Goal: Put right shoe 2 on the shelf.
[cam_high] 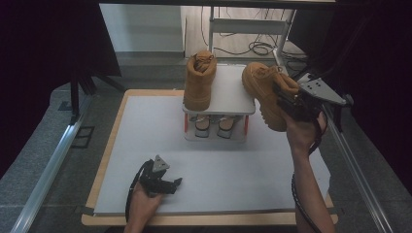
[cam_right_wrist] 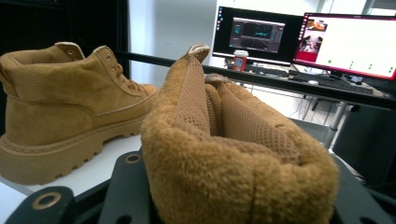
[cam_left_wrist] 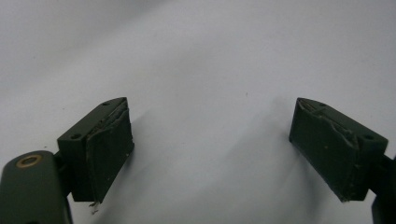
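Tan suede lace-up boot (cam_high: pixel 265 94) hangs tilted in the air just right of the small white two-tier shoe rack (cam_high: pixel 228 97), its collar clamped in the right gripper (cam_high: pixel 296 104) fingers. Its twin boot (cam_high: pixel 199 80) stands on the rack's top, left side; the free spot lies left of the held boot. Left gripper (cam_high: pixel 163 182) rests on the grey table (cam_high: pixel 145 141), fingers (cam_left_wrist: pixel 105 149) apart, empty.

The right gripper's (cam_high: pixel 291 99) pads are hidden behind the padded collar of the held boot (cam_right_wrist: pixel 233 154) in the right gripper view; that boot's lower part is cut off by the bottom edge. In the high view, the gripper's jaw tips are covered by the boot's ankle. The pair of shoes (cam_high: pixel 214 124) on the rack's (cam_high: pixel 228 97) lower shelf is mostly hidden under the top shelf. Text on the monitors (cam_right_wrist: pixel 345 44) is too small to be read. The left gripper's (cam_left_wrist: pixel 210 149) body is cut off at both bottom corners.
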`<action>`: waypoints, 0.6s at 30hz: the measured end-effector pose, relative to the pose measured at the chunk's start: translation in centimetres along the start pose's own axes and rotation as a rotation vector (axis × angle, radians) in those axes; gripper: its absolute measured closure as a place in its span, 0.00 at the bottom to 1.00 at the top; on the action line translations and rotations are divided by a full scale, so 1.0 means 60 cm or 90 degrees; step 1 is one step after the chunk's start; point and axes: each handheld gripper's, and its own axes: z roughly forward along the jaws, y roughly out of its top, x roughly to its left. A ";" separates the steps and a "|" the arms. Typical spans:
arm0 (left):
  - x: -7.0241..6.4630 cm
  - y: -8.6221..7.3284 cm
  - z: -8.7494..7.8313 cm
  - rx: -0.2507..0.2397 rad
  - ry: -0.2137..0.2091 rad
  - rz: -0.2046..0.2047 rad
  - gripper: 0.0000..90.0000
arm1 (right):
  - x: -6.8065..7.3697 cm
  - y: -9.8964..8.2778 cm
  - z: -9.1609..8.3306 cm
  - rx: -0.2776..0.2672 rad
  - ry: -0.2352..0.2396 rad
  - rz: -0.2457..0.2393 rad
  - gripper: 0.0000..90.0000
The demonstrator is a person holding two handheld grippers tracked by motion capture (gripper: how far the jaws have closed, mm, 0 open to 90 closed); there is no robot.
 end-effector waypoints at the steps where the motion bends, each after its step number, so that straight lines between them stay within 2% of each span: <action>1: 0.000 0.000 0.000 0.000 0.000 0.000 0.15 | 0.004 0.001 0.005 0.000 0.003 0.001 0.60; 10: 0.000 0.000 0.000 0.000 0.000 0.000 0.15 | 0.032 0.008 0.043 0.004 0.020 -0.011 0.60; 18: 0.000 0.000 0.000 0.000 0.000 0.000 0.15 | 0.046 0.007 0.074 0.005 0.028 -0.015 0.60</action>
